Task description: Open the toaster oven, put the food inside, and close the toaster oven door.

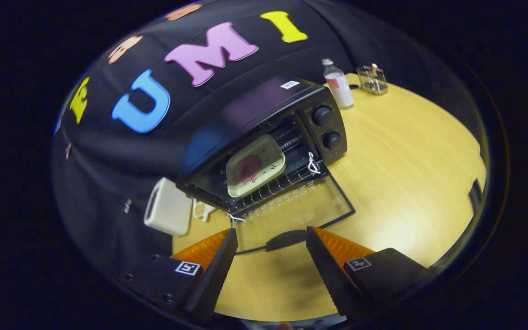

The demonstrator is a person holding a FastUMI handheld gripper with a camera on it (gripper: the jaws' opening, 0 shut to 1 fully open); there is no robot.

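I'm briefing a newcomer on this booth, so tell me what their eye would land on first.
The black toaster oven stands out first, its glass door folded down flat onto the wooden table just ahead of the hand-held gripper. Inside on the wire rack sits a pale tray with a dark reddish piece of food. The gripper's fingers are spread open and empty, with the door's handle between them.

We look forward from the hand-held gripper (pixel 271 238), tilted, above the table (pixel 406 174), down along its spread, empty fingers towards the open toaster oven (pixel 264 137) near ahead.
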